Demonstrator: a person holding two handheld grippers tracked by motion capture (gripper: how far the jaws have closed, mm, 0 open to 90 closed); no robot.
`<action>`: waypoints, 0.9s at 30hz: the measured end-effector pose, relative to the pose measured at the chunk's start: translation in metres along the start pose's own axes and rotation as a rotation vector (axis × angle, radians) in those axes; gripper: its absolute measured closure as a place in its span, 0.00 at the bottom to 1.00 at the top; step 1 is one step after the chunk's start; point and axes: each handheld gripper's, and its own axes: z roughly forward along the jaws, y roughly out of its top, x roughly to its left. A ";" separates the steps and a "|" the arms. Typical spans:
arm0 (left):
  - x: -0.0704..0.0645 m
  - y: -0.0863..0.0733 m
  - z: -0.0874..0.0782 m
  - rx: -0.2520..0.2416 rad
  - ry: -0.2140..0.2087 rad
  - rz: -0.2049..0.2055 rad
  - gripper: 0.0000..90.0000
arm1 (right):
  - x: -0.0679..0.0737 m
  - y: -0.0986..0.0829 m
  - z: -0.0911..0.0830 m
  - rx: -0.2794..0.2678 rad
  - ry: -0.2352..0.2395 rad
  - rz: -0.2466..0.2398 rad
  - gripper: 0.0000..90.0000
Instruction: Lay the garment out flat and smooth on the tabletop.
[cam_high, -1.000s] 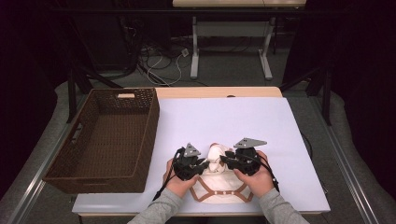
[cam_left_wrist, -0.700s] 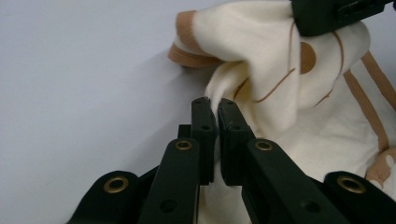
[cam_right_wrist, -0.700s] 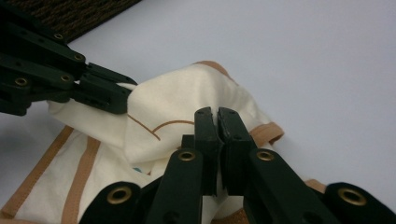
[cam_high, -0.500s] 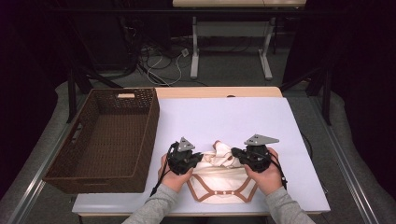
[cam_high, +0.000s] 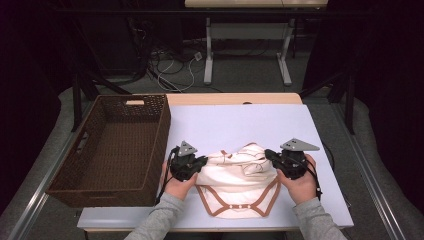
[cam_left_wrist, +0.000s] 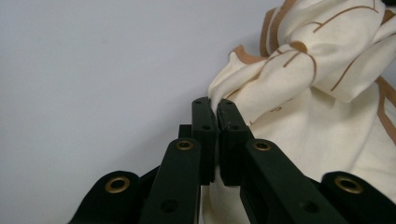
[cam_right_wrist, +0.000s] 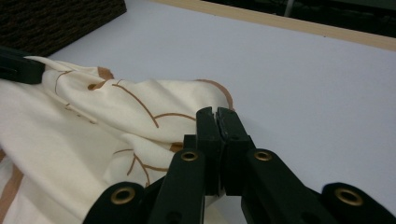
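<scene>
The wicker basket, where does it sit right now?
In the high view the wicker basket stands on the table's left edge, just left of the left claw and the cream baby bodysuit.

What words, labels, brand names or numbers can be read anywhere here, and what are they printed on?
None: no word, number or brand can be read.
The cream bodysuit carries brown trim and curved line patterns, not letters.
The wicker basket has a pale tag on its far rim, too small to tell whether it bears text.
The left gripper and right gripper, both shut on the cloth, bear no markings.
</scene>
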 end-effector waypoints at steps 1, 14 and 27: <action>0.001 0.001 0.000 -0.010 0.000 -0.004 0.97 | -0.001 0.000 -0.001 0.000 -0.009 -0.003 0.98; -0.009 -0.011 -0.008 0.022 -0.015 0.046 0.97 | 0.017 -0.002 -0.018 -0.044 0.046 -0.091 0.98; -0.027 -0.046 -0.018 0.181 -0.083 0.085 0.94 | 0.051 -0.040 -0.042 0.083 0.116 -0.146 0.97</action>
